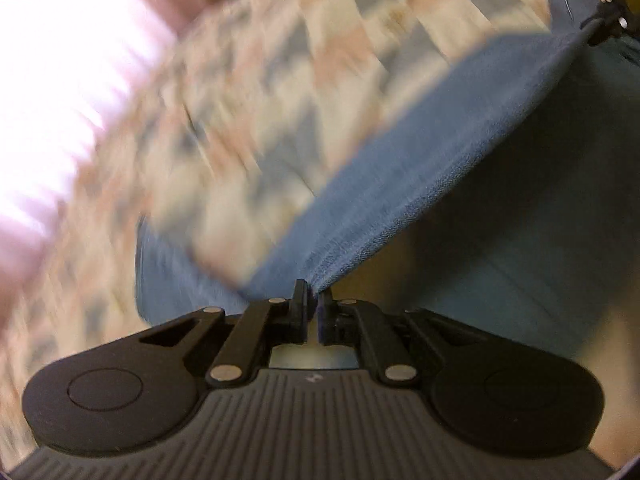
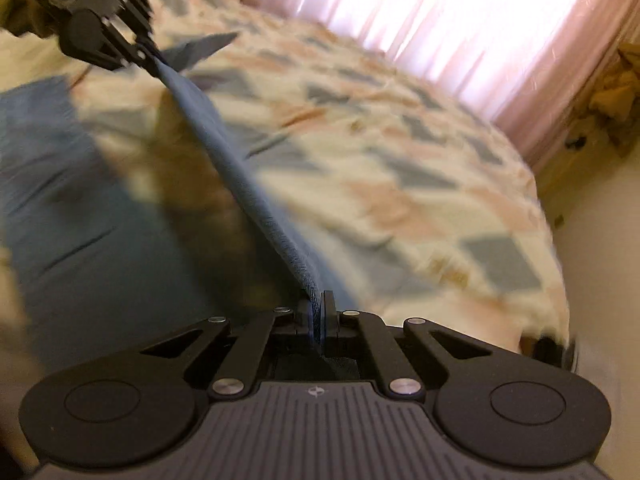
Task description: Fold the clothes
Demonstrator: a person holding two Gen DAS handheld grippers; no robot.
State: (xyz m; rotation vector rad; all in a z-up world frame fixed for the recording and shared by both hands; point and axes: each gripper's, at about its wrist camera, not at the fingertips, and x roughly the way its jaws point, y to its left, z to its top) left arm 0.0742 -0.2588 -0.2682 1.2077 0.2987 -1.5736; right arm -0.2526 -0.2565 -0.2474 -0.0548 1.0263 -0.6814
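Observation:
A blue garment [image 1: 420,168] is stretched taut in the air above the bed, its edge running between both grippers. My left gripper [image 1: 314,300] is shut on one corner of that edge. In the right wrist view my right gripper [image 2: 318,312] is shut on the other corner, and the blue garment [image 2: 240,168] runs up and left to the left gripper [image 2: 150,58]. The right gripper [image 1: 600,26] shows at the top right of the left wrist view, pinching the cloth. More of the garment hangs below, blurred.
A bed with a patchwork quilt [image 2: 400,168] of cream, peach and grey patches lies underneath. Pink curtains [image 2: 460,20] over a bright window stand beyond it. A cluttered wooden shelf [image 2: 600,100] is at the far right, by a pale wall.

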